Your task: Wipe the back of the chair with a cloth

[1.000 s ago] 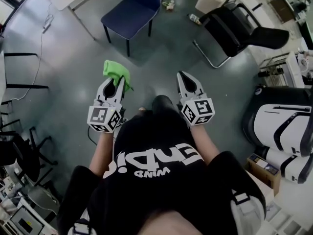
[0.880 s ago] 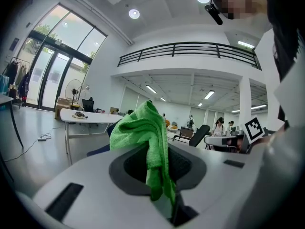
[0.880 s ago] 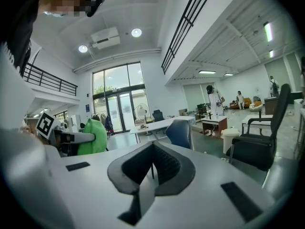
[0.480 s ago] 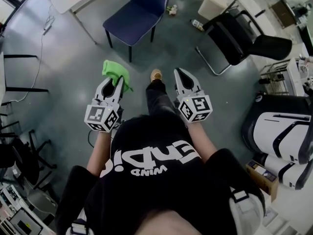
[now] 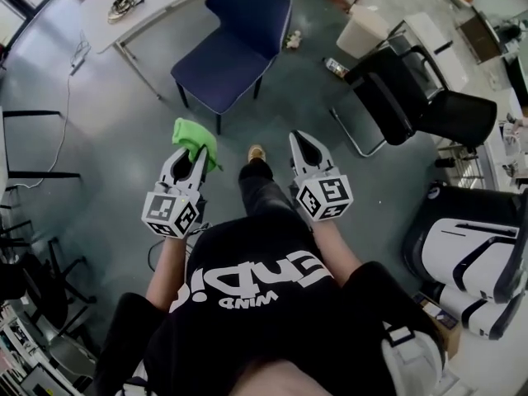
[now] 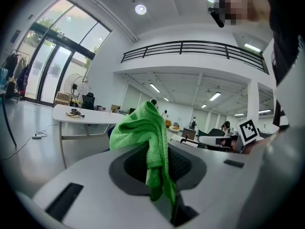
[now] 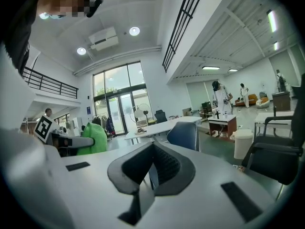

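The blue chair (image 5: 233,46) stands on the grey floor ahead of me, its backrest (image 5: 252,5) on the far side. It also shows in the right gripper view as the blue chair (image 7: 185,135), past the jaws. My left gripper (image 5: 195,149) is shut on a green cloth (image 5: 195,136), which bunches above the jaws. In the left gripper view the green cloth (image 6: 144,136) hangs down between the fingers of the left gripper (image 6: 162,187). My right gripper (image 5: 303,145) is shut and holds nothing. The right gripper (image 7: 151,174) is level with the left one, still short of the chair.
A white table (image 5: 157,0) with an iron on it stands left of the blue chair. A black chair (image 5: 417,93) is at the right, with a white bin (image 5: 360,31) behind it. A large white machine (image 5: 477,250) sits at the right edge. My own leg and shoe (image 5: 256,153) show between the grippers.
I have stepped forward, so the blue chair sits lower and closer in the head view. Both grippers kept their pose, the left still holding the cloth.
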### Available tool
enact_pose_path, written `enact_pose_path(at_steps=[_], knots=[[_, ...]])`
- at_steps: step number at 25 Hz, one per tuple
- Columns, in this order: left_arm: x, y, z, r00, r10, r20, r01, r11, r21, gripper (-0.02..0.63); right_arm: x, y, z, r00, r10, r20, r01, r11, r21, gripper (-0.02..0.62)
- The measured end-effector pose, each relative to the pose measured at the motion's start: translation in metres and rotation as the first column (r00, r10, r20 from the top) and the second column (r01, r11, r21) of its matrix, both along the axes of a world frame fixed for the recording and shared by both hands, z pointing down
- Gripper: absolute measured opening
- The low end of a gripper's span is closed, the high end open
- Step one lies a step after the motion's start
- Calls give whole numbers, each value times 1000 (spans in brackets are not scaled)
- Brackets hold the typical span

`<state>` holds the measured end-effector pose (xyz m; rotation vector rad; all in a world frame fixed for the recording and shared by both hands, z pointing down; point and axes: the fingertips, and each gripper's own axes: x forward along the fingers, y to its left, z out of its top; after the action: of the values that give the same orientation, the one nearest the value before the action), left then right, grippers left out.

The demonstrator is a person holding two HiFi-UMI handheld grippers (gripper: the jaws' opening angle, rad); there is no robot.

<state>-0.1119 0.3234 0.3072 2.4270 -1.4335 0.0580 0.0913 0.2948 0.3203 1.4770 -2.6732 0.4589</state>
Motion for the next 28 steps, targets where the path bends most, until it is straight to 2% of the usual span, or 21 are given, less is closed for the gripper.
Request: enact_pose_path(at_steps=[15,23,28], knots=[[30,-182,-31,1000,-29,8,29,999,19,69,32,-185,-33,1000,-18,5,18,1000,9,-3],[35,-236,-37,998,-65,11,65,997,33,69,37,-248,-38,999,-42,8,42,999,19,-3],[32,-260,-43,998,-56,23,55,998,36,69,28,-271,-38,999,-42,15,41,999,13,-3]])
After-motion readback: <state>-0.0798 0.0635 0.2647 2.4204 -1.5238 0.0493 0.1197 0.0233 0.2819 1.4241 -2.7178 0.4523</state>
